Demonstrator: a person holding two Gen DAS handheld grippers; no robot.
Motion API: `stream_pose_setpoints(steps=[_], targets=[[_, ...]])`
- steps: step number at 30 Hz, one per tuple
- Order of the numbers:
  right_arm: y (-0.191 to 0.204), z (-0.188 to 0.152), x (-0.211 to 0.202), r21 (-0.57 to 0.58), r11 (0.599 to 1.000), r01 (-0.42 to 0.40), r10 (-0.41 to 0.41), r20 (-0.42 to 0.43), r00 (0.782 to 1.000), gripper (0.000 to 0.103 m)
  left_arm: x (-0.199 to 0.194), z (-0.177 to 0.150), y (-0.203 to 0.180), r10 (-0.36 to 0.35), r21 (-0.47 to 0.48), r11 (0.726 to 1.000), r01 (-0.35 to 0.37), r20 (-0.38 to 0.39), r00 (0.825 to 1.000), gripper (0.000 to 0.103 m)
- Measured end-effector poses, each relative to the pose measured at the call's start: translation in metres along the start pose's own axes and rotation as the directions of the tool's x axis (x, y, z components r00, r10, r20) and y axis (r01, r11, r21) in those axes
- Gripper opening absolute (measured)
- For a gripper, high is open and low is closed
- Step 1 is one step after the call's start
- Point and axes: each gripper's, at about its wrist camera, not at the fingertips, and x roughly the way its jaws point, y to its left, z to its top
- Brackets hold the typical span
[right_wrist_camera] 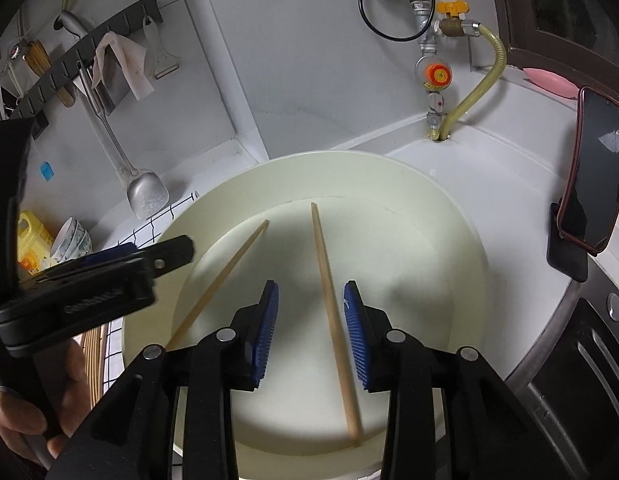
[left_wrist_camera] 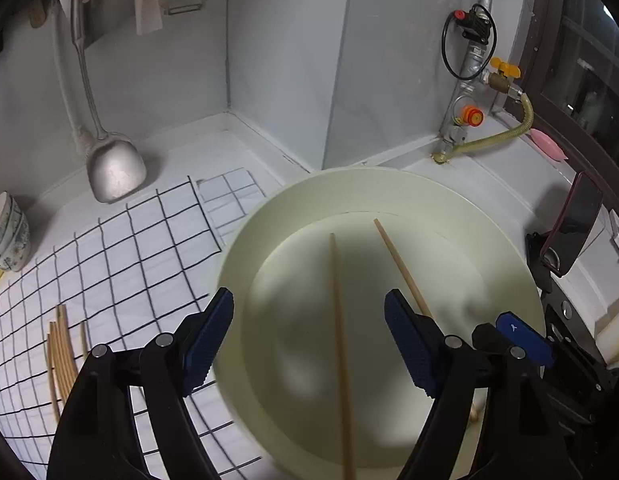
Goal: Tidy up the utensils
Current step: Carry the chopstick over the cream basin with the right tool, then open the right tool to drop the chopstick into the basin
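Chopsticks point(right_wrist_camera: 329, 300) beneath both tilted tools

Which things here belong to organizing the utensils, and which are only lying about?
For the job: two chopsticks in the cream basin; more chopsticks on the checked cloth.

Lying about: hanging metal spatula, stacked bowls, phone, yellow bottle.

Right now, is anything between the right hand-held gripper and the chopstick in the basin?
Nothing visible. The chopstick lies between the open fingers of the right hand-held gripper, inside the basin; the pads are not pressing it.
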Motion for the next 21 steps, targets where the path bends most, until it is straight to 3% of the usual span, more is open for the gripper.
stream_pose_setpoints(steps=[6, 15, 21], targets=[[0.002, 0.002, -0.003, -0.004, 1.0, 0.008, -0.008, 0.012, 1.0, 0.04, -0.009, 0.001, 0.013, 0.026, -0.016, 1.0, -0.026, 0.016, 1.0, 0.083], [0.01, 0.002, -0.007, -0.027, 1.0, 0.002, -0.001, 0.023, 1.0, 0.051, -0.016, -0.008, 0.033, 0.047, -0.034, 0.998, -0.047, 0.009, 0.999, 0.085], [0.019, 0.003, -0.008, -0.044, 0.999, -0.018, 0.019, 0.023, 1.0, 0.053, -0.033, -0.014, 0.055, 0.063, -0.059, 0.996, -0.061, 0.032, 0.998, 0.087]])
